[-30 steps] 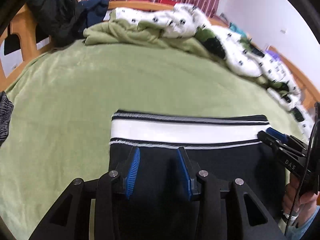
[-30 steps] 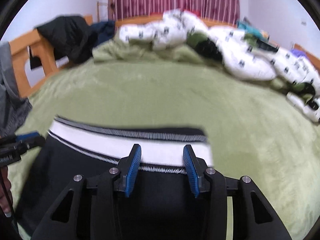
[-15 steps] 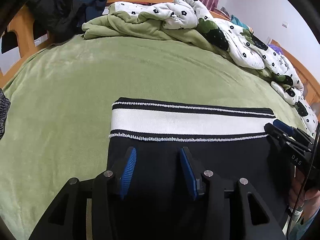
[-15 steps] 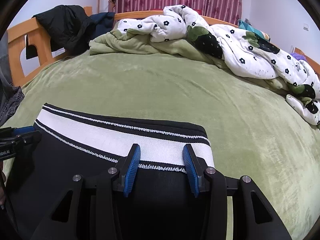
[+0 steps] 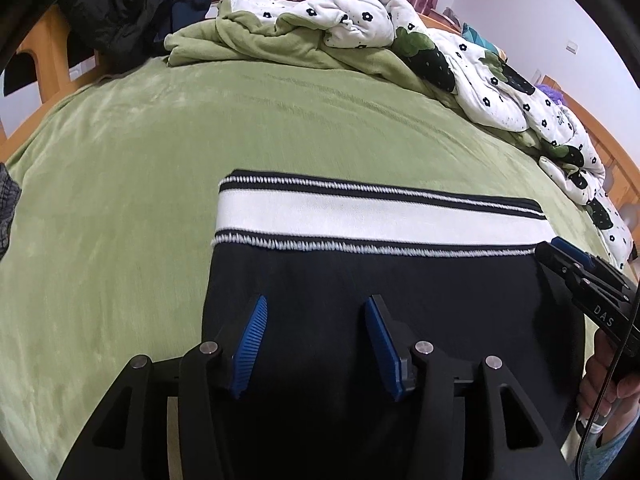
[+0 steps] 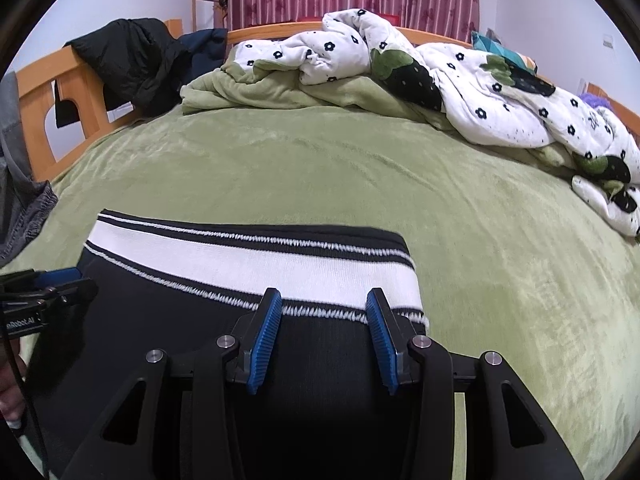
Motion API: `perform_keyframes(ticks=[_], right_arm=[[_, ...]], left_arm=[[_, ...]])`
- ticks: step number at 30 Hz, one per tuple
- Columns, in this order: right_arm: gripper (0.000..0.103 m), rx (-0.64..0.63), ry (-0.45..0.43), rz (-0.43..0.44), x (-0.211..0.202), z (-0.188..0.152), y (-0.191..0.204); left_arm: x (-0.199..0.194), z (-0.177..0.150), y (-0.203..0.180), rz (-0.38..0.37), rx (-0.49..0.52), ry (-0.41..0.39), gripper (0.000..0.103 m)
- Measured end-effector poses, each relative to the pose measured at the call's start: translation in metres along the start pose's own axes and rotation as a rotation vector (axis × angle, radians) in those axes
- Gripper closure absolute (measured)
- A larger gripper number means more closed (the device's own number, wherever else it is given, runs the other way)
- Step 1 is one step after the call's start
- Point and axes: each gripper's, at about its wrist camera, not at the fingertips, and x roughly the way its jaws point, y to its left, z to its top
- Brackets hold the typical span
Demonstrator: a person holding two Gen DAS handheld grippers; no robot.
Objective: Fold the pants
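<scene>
Black pants with a white, black-striped waistband lie flat on the green bedspread, waistband toward the far side. My left gripper hovers over the black cloth near the pants' left edge. Its jaws are opening and nothing is pinched between the blue pads. My right gripper stands open over the waistband at the pants' right side, nothing gripped. Each gripper shows in the other's view: the right gripper at the right margin, the left gripper at the left margin.
A crumpled white flowered quilt and a green blanket pile along the far and right sides of the bed. A dark jacket hangs on the wooden bed frame. A grey garment lies at the left. A hand holds the right gripper.
The left jaws have spread a little wider. The motion blur has gone and both grippers hold nearly still over the flat pants.
</scene>
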Motion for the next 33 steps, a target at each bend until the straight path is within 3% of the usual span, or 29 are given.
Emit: perform_keyframes(ticks=[11, 16, 21, 24, 27, 29, 30, 33], right_arm=[[0.058, -0.023, 0.078, -0.028, -0.028, -0.028, 0.008], [0.058, 0.039, 0.094, -0.009, -0.060, -0.058, 0.001], [0.058, 0.133, 0.160, 0.037, -0.080, -0.087, -0.008], [0.058, 0.137, 0.140, 0.018, -0.104, -0.097, -0.001], [0.056, 0.147, 0.070, 0.011, -0.140, -0.099, 0.005], [0.045, 0.159, 0.027, 0.019, -0.166, -0.099, 0.009], [0.044, 0.164, 0.013, 0.021, -0.178, -0.101, 0.010], [0.041, 0.157, -0.008, 0.028, -0.206, -0.104, 0.015]], left_arm=[[-0.038, -0.051, -0.015, 0.020, 0.047, 0.004, 0.053], [-0.064, -0.087, -0.001, -0.003, -0.019, -0.013, 0.052], [-0.089, -0.105, -0.001, 0.031, -0.030, 0.003, 0.052], [-0.108, -0.111, -0.007, 0.028, -0.031, 0.015, 0.052], [-0.139, -0.119, -0.018, 0.054, -0.005, -0.036, 0.052], [-0.161, -0.123, -0.028, 0.075, 0.030, -0.074, 0.048], [-0.173, -0.127, -0.032, 0.083, 0.045, -0.095, 0.042], [-0.201, -0.135, -0.041, 0.100, 0.058, -0.137, 0.038]])
